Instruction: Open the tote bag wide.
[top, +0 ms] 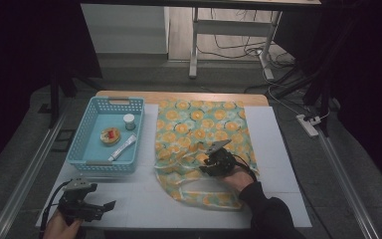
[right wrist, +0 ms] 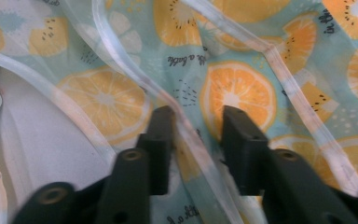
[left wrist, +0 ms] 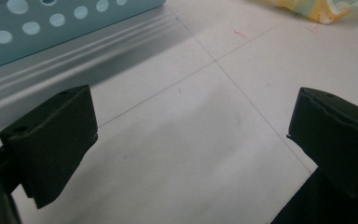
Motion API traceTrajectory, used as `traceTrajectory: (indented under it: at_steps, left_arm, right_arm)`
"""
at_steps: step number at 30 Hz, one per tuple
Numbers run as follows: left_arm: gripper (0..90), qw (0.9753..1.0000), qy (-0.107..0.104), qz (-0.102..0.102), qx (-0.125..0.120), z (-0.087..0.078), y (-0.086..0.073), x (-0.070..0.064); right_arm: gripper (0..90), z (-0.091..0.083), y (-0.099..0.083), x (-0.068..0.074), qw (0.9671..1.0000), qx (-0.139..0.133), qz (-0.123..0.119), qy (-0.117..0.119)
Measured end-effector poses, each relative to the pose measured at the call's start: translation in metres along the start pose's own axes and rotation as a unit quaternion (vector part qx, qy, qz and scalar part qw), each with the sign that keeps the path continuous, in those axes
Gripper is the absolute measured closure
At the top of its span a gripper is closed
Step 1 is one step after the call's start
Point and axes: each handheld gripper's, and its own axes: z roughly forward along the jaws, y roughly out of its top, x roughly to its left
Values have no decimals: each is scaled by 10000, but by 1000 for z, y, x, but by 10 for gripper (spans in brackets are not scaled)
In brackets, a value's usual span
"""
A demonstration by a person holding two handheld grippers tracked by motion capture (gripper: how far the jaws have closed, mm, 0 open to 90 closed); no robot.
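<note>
White table cover (top: 144,199) under dim light, with a fruit-print bag (top: 204,124) spread across its middle and the right gripper (top: 218,158) down on it.

From the high view the right gripper sits on the bag's near half, while its own view shows what that one cannot: a pale strap (right wrist: 191,135) of the bag running up between the jaws, which stand partly apart on either side of it, not yet pinched on it, orange slices printed just beyond their tips. Over at the near left corner the left gripper (top: 97,205) rests with jaws spread wide over bare cover; its view shows the blue basket (left wrist: 51,28) wall beyond the left jaw and a bag corner beyond the right.
</note>
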Motion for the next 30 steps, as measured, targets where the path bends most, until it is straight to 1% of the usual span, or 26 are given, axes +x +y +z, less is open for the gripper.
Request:
traceTrajectory:
  at_steps: [1, 2, 3, 4, 6, 11, 12, 13, 15, 16, 18, 21, 26, 30]
  left_arm:
    - [16, 10000, 0, 2, 1, 0, 0, 0]
    - [16, 10000, 0, 5, 2, 0, 0, 0]
    - [16, 10000, -1, 4, 1, 0, 0, 0]
    - [16, 10000, -2, 4, 3, 0, 0, 0]
    - [17, 10000, -6, 11, 11, 0, 0, 0]
    - [18, 10000, -10, 15, 2, 0, 0, 0]
    - [18, 10000, -9, 16, 1, 0, 0, 0]
    - [18, 10000, -9, 16, 1, 0, 0, 0]
    - [18, 10000, -12, 11, 1, 0, 0, 0]
    - [18, 10000, -14, 9, -1, 0, 0, 0]
    - [18, 10000, -14, 8, -5, 0, 0, 0]
    - [18, 10000, -13, 9, 0, 0, 0, 0]
    - [18, 10000, -10, -2, -1, 0, 0, 0]
    - [19, 10000, -9, -4, 2, 0, 0, 0]
  right_arm:
    - [765, 0, -1, -1, 10000, -22, 20, 21]
    - [765, 0, -1, -1, 10000, -22, 20, 21]
    - [817, -1, -1, -2, 10000, -25, 5, 2]
    - [817, -1, -1, -2, 10000, -25, 5, 2]
    - [879, -1, 0, -1, 10000, 1, -47, -3]
    - [893, -2, 1, -3, 10000, 22, -2, 50]
    - [894, -3, 1, -3, 10000, -47, -11, 51]
    - [895, -8, 2, -5, 9998, -162, 36, 111]
    - [895, -10, 3, -6, 9997, -202, 67, 128]
    - [896, -13, 3, -8, 9994, -259, 109, 207]
    - [896, -14, 3, -8, 9992, -305, 134, 212]
    - [896, -21, 8, -10, 9985, -443, 178, 281]
    - [896, -27, 14, -11, 9977, -531, 213, 358]
    - [896, -31, 19, -11, 9974, -575, 213, 369]
